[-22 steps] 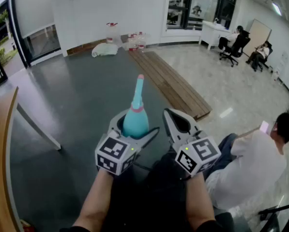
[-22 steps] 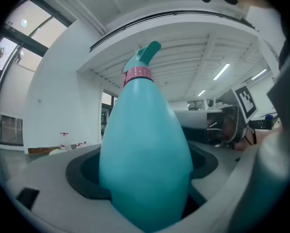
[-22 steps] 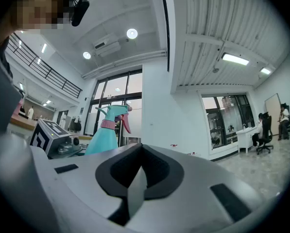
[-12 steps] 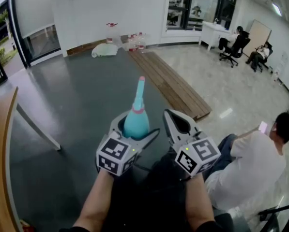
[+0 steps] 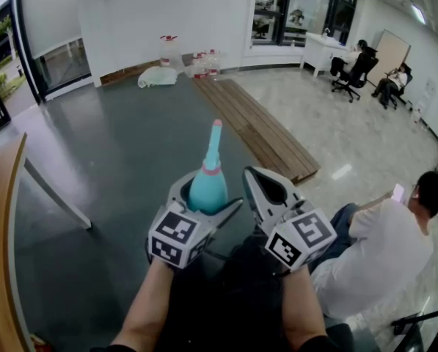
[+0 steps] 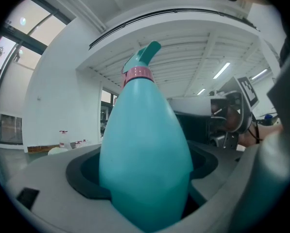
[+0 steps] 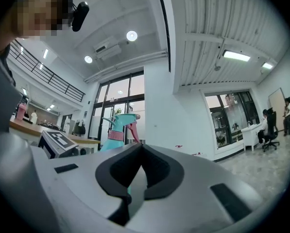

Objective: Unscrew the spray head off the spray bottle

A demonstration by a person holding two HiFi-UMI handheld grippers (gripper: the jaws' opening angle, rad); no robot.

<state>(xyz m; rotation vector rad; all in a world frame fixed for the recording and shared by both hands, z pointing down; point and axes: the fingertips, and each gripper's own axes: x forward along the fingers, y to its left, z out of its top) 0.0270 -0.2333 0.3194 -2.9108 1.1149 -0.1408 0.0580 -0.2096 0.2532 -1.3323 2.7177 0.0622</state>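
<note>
Currently left gripper [image 5: 206, 193] clamps the teal spray bottle [image 5: 207, 188] by its body, spray head [image 5: 215, 134] toward 12 o'clock. At 3 o'clock sits right gripper [image 5: 254, 178], jaws together, empty, not touching. Risk: the smooth tapered body may spin or slip out when pink collar [image 5: 211, 169] takes torque.

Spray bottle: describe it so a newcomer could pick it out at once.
Above the dark grey floor, two forearms reach forward. The left hand-held gripper clamps the spray bottle. It alone is teal, egg-shaped, with a pink collar under its slim spray head; the right hand-held gripper beside it is shut, empty.
</note>
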